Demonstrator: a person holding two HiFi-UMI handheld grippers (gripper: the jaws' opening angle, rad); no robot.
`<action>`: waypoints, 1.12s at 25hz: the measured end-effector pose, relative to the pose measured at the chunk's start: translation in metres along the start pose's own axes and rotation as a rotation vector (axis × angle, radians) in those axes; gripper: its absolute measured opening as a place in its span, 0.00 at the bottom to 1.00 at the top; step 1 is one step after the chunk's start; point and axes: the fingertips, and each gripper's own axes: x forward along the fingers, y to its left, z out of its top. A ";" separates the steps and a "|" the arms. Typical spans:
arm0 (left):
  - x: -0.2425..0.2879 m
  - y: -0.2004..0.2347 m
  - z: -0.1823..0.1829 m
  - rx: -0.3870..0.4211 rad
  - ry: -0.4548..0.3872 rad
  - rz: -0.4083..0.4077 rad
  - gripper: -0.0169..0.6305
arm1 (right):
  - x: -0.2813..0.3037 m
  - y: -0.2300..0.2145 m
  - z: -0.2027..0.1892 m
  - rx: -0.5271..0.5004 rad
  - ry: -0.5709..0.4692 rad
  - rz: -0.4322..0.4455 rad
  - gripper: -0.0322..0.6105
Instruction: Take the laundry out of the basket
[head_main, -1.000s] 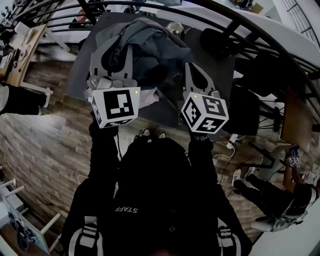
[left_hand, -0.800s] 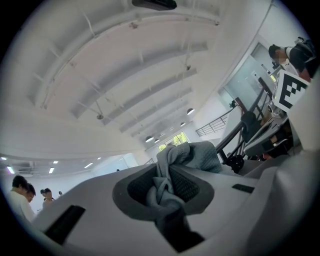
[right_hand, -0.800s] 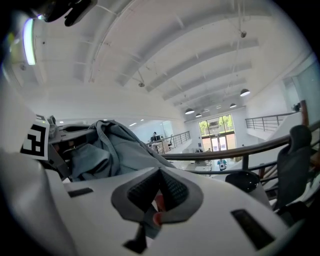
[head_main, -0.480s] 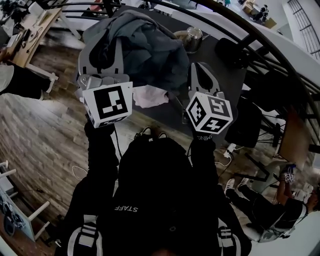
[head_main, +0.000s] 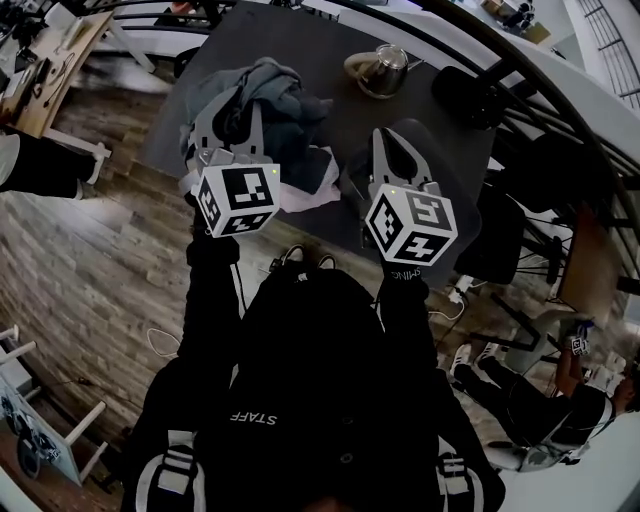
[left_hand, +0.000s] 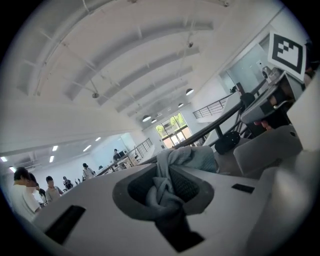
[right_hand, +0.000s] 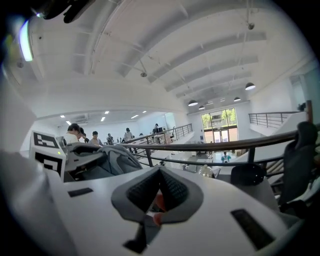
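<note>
A heap of grey laundry (head_main: 275, 90) lies on the dark table (head_main: 320, 40) at its left side. My left gripper (head_main: 232, 118) reaches into the near edge of the heap and is shut on a twisted fold of the grey garment (left_hand: 167, 192), which bunches up beyond the jaws. A pale pink cloth (head_main: 312, 188) lies at the table's near edge, between the two grippers. My right gripper (head_main: 392, 142) hovers over the table's right part, shut, with no cloth in it (right_hand: 159, 192). From the right gripper view the grey heap (right_hand: 107, 157) sits to the left. No basket is clearly visible.
A metal kettle (head_main: 380, 68) stands at the table's far side. A black rounded object (head_main: 470, 95) sits at the far right corner beside a curved black railing (head_main: 560, 130). Wooden floor (head_main: 90, 270) lies left of the table. People stand in the hall's background (right_hand: 75, 132).
The left gripper, still gripping the grey garment, has gone down and away from the camera, and the garment now rests on the table. The right gripper has barely moved.
</note>
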 end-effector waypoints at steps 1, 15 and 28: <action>0.006 -0.008 -0.010 -0.005 0.017 -0.019 0.14 | 0.002 0.000 -0.004 0.001 0.008 -0.003 0.07; 0.051 -0.082 -0.102 -0.190 0.082 -0.085 0.14 | 0.035 -0.006 -0.044 -0.018 0.045 -0.015 0.07; 0.089 -0.135 -0.170 -0.259 0.186 -0.155 0.14 | 0.039 -0.024 -0.057 -0.002 0.081 -0.055 0.07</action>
